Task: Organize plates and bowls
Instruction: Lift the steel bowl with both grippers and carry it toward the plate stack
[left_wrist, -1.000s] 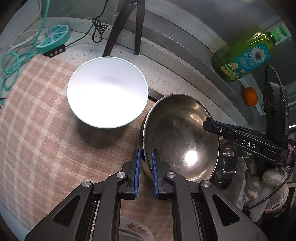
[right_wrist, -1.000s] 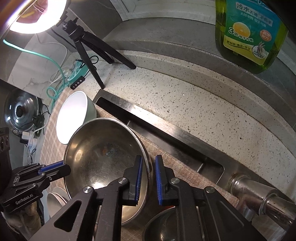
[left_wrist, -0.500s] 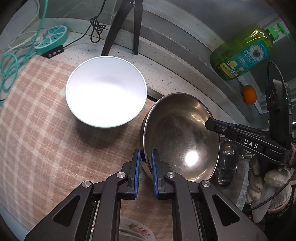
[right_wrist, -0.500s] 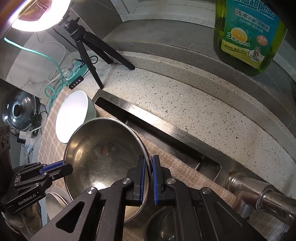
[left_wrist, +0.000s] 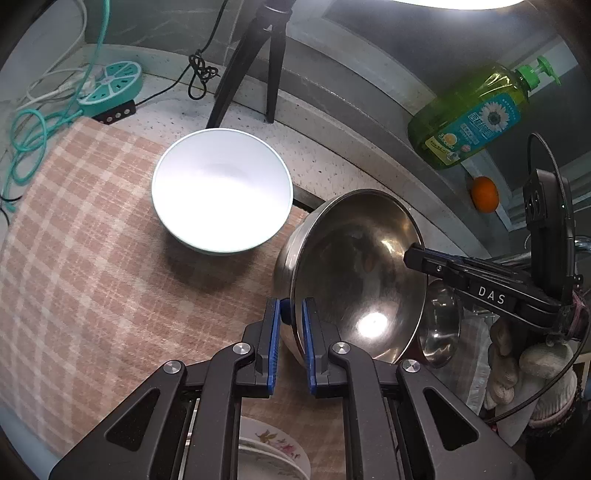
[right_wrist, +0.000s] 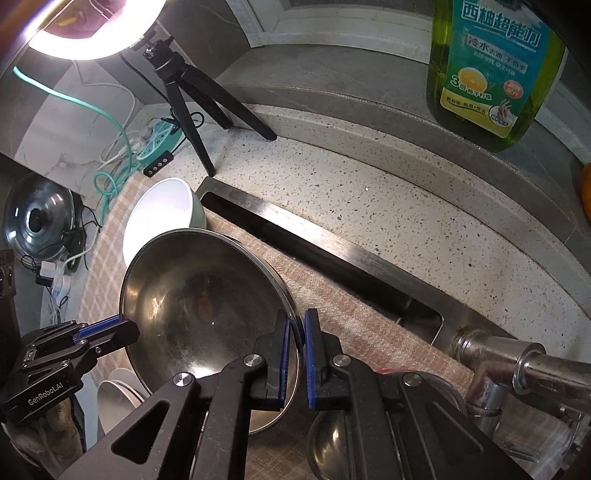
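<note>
Both wrist cameras look steeply down, close, sharing the steel bowl.

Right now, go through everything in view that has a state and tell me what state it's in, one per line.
Left gripper: shut on the steel bowl's rim.
Right gripper: shut on the opposite rim.
Steel bowl: tilted, empty, held by both grippers.
White bowl: upright, empty, on the checked cloth.
Soap bottle: on the ledge, mostly full.
Ring light: on.
</note>
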